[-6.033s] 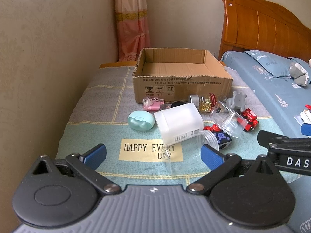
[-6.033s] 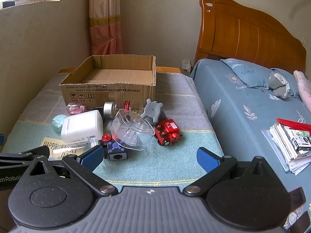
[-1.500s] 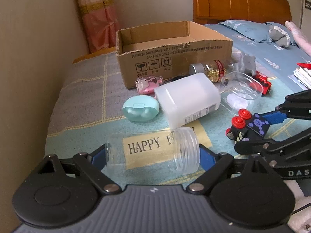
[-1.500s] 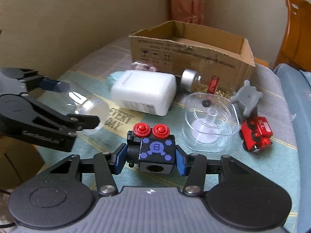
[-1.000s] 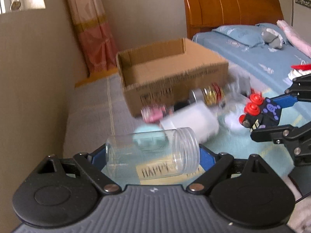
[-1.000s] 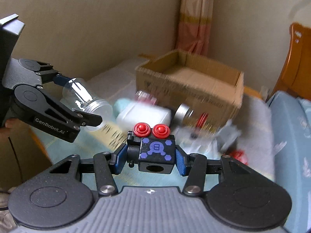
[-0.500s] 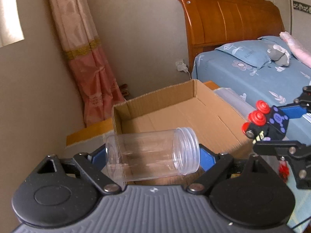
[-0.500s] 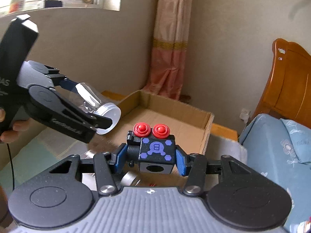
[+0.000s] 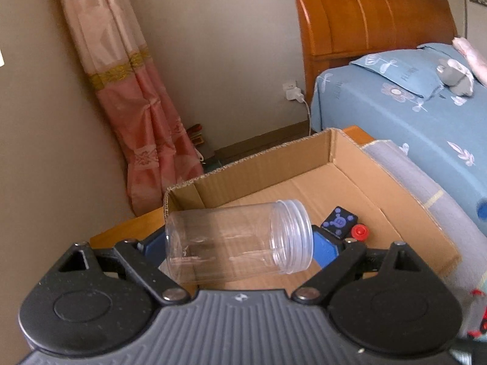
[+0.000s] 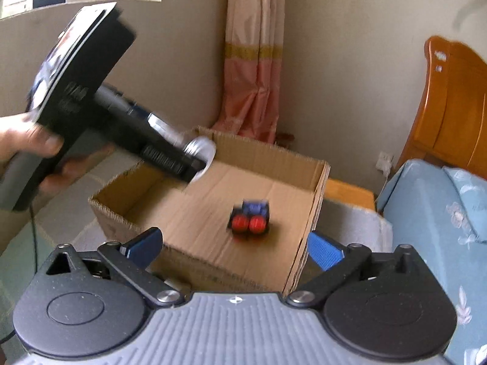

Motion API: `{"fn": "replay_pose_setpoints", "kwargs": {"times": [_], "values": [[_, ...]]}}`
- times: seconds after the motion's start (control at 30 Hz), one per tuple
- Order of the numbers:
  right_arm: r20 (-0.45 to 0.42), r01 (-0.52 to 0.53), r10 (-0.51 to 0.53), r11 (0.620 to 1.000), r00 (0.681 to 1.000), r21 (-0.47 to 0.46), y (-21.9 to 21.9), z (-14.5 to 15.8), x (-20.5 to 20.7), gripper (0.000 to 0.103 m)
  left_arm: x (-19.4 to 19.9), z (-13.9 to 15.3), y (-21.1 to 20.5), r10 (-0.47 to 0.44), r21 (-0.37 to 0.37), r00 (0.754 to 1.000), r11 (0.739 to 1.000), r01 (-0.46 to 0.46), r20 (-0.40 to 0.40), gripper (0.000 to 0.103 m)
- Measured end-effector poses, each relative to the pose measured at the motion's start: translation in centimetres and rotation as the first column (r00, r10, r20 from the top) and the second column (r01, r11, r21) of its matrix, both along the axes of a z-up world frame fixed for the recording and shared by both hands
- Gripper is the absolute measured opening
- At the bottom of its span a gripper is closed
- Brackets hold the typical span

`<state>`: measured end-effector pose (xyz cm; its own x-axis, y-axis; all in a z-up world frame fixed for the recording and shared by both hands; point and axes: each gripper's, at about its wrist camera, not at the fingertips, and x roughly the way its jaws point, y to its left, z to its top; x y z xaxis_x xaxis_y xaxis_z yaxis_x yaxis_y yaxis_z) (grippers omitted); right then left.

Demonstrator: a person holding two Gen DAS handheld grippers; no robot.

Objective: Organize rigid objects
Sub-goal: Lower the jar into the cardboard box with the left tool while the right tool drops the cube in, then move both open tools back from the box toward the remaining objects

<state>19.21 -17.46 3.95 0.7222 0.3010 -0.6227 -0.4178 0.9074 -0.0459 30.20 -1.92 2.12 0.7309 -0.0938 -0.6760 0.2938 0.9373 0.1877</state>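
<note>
Over the cardboard box [image 9: 395,194], the left tongs [image 9: 240,243], just easing wider, span a clear plastic jar [image 9: 237,240] end to end: light, stiff, slippery. Right tongs [image 10: 234,246] have just sprung apart, empty.

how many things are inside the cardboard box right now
1: the black toy block with red knobs lies on the floor of the cardboard box. The clear jar hangs above it between the left gripper's jaws.
</note>
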Motion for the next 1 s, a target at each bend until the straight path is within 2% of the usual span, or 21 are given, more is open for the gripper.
{"fn": "replay_pose_setpoints", "kwargs": {"times": [0.23,0.4,0.57,0.73,1.0], "values": [[-0.012,0.005,-0.005,1.0,1.0,0.022,-0.1,0.4,-1.4,0.103,0.0,-0.6,1.2,0.049,-0.049,0.997,0.997,-0.053,-0.062,0.096],[0.002,0.009,-0.009,0.999,1.0,0.035,-0.1,0.6,-3.2,0.103,-2.2,0.2,2.2,0.06,-0.061,0.997,0.996,-0.064,-0.051,0.096],[0.016,0.039,-0.039,0.999,0.999,0.023,-0.1,0.4,-5.3,0.103,-5.4,1.2,2.6,0.046,-0.079,0.999,0.996,-0.048,-0.024,0.1],[0.021,0.068,-0.068,0.998,0.997,0.005,0.1,-0.6,-7.7,0.103,-9.1,1.0,2.4,0.031,-0.047,0.999,0.998,-0.031,0.015,0.101],[0.005,0.093,-0.093,0.996,0.996,-0.005,0.4,-3.2,-11.7,0.103,-15.7,-1.7,1.7,0.025,-0.085,1.0,0.996,-0.024,0.015,0.102]]}}
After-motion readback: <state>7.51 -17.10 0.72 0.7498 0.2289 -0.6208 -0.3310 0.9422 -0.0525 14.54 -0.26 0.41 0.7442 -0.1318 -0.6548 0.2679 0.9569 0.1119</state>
